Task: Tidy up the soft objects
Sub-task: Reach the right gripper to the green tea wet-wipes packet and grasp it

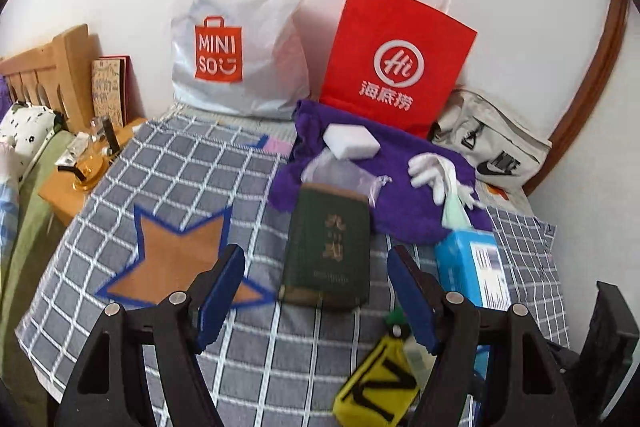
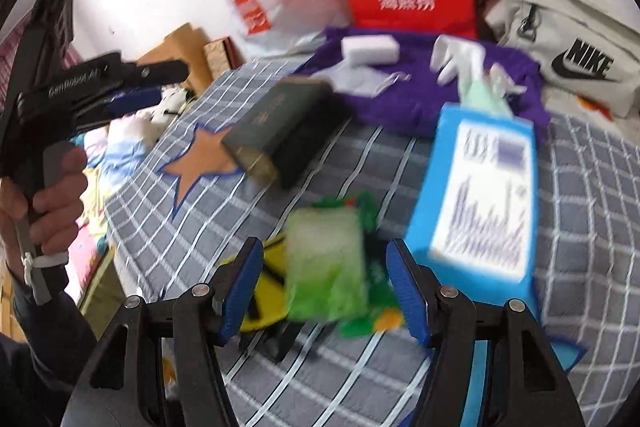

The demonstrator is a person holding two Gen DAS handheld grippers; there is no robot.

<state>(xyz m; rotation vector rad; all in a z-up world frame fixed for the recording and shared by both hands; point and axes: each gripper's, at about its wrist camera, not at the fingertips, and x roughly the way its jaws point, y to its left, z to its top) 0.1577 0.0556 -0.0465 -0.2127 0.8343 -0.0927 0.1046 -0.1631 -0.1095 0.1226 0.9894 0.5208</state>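
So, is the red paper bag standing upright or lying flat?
Upright: the red paper bag stands by the wall, white handles pointing up.

Fuzzy purple towel (image 1: pixel 404 163), glossy plastic bag (image 1: pixel 244 19)

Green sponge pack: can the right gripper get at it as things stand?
Probably yes. The right gripper is open, with the green sponge pack directly ahead between its fingers; nothing covers it, though the blue tissue box sits close alongside.

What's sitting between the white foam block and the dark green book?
A crumpled clear plastic bag, lying on the purple towel between the white foam block and the dark green book; left wrist view.
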